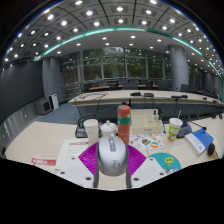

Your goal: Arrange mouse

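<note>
A silver-grey computer mouse [112, 150] sits between my two fingers, its nose pointing away from me. My gripper [112, 160] is shut on it, with a magenta pad [91, 159] pressed against each long side. The mouse hangs over the near part of a light wooden table [30, 140]. What lies under the mouse is hidden.
Just beyond the mouse stand a red-capped bottle [124, 122] and two white cups [91, 128]. A green cup [176, 127] and a blue-white pack [198, 140] lie to the right, and a colourful disc [165, 158] is beside my right finger. A leaflet [45, 160] lies to the left. Office desks and chairs stand behind.
</note>
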